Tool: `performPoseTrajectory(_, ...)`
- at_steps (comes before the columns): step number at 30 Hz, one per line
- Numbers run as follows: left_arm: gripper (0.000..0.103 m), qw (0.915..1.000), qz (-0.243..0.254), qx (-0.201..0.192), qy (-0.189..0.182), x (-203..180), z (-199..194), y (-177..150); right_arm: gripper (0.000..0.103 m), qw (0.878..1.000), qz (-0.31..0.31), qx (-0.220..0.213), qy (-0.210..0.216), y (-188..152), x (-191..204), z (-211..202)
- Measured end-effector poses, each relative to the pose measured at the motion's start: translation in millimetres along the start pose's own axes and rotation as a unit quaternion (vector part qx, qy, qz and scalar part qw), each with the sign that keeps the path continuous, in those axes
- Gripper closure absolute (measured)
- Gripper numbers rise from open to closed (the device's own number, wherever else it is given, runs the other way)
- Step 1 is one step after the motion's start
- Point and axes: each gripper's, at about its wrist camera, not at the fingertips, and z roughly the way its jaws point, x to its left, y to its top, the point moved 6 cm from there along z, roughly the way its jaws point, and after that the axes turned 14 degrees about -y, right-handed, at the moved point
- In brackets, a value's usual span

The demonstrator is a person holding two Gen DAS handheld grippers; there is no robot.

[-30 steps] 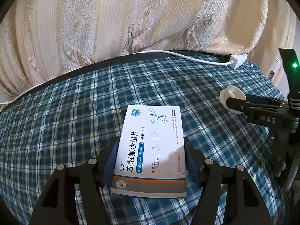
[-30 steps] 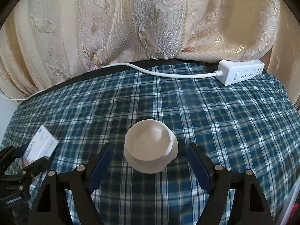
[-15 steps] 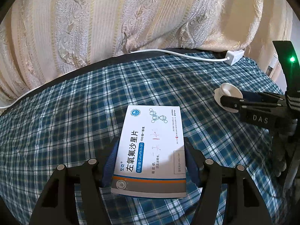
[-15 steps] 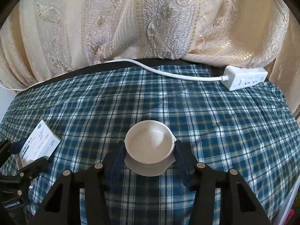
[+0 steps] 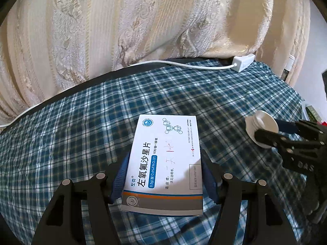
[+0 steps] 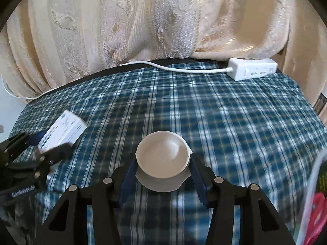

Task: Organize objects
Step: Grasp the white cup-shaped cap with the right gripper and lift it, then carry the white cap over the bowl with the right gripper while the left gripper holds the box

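Two tongs are each carrying one item above the blue plaid cloth [image 6: 204, 110] that is covering the counter. The left tongs [image 5: 165, 175] are gripping a white medicine box [image 5: 165, 159] by its long sides, jaws narrowed onto it, the box lying flat between the blue pads and projecting forward of them. The right tongs [image 6: 162, 171] are clamping a small white round container [image 6: 162, 156], jaws closed partway on its sides, open top facing up; in the left view it is showing to the right of the left tongs, well apart from the box.

To my eye both items are in transit toward a spot for tidying. Doing this well is probably a matter of keeping the box level so it is not sliding out forward, keeping the container upright, and holding the two tongs apart so they are not colliding. A white power strip [image 6: 253, 68] with its cable is lying ahead by the cream brocade curtain [image 6: 163, 20], worth steering clear of.

The box is reading "左克", "左氧氟沙星片", "0.5g" and "10片/板×1板/盒", with red handwriting beside the print. The right tongs' body is bearing the letters "DAS" in the left view. Smaller print is too fine to read.
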Motion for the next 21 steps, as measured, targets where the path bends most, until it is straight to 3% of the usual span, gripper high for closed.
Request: performPoseTrajectory(21,0.038,0.9985,0.049,-0.011,-0.021,-64,-9,-3,0.048,0.997,0.07,-0.032,0.002,-48,-64,-75)
